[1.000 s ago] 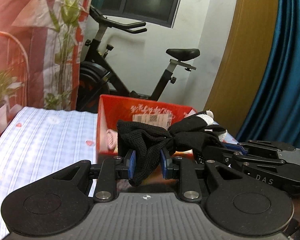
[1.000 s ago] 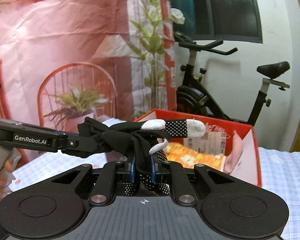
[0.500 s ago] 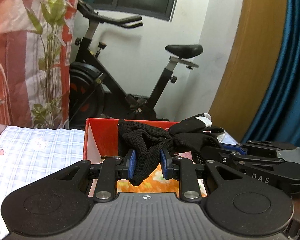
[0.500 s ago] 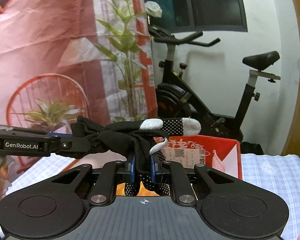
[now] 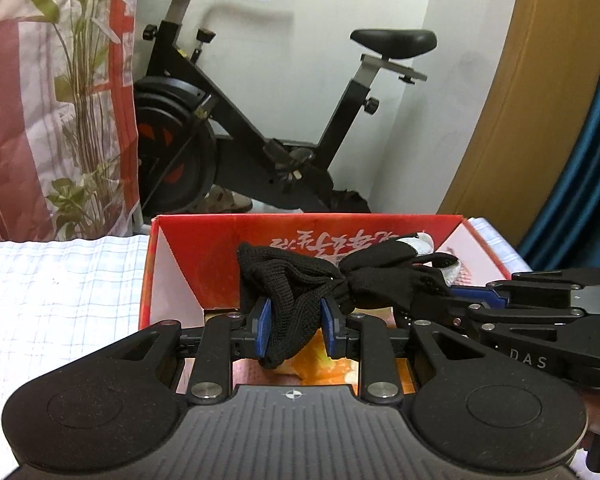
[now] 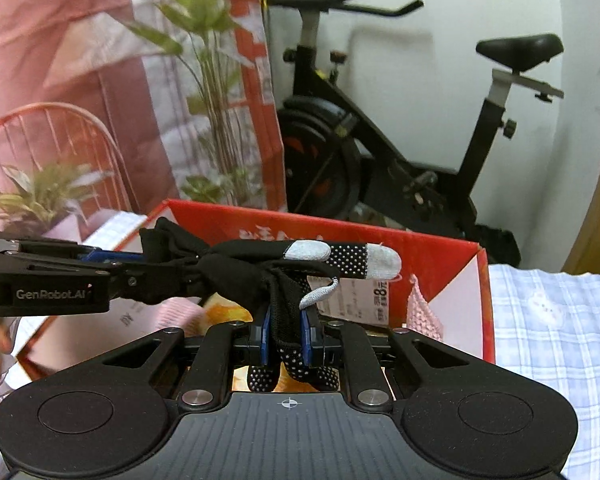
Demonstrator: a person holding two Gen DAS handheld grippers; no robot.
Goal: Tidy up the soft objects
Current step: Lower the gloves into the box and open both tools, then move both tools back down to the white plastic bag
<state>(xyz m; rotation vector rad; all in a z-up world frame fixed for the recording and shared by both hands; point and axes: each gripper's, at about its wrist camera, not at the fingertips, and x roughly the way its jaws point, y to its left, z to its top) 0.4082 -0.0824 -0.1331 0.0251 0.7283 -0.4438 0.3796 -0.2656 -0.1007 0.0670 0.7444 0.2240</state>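
Note:
A knotted pair of black gloves (image 5: 340,280) with grey fingertips hangs between both grippers, right above the open red box (image 5: 172,264). My left gripper (image 5: 294,330) is shut on the mesh cuff end. My right gripper (image 6: 286,334) is shut on the dotted finger end (image 6: 348,260). In the right wrist view the left gripper (image 6: 112,270) comes in from the left. In the left wrist view the right gripper (image 5: 456,300) comes in from the right. The box holds a pink knit item (image 6: 422,312) and orange fabric (image 5: 324,364).
The red box (image 6: 440,256) sits on a blue-white checked cloth (image 5: 60,292). An exercise bike (image 5: 260,132) stands behind it by the white wall. A plant-print red curtain (image 6: 100,80) is at left, a blue curtain (image 5: 580,160) at right.
Both grippers, still holding the gloves, have moved forward and over the red box; the box now lies directly under and in front of them.

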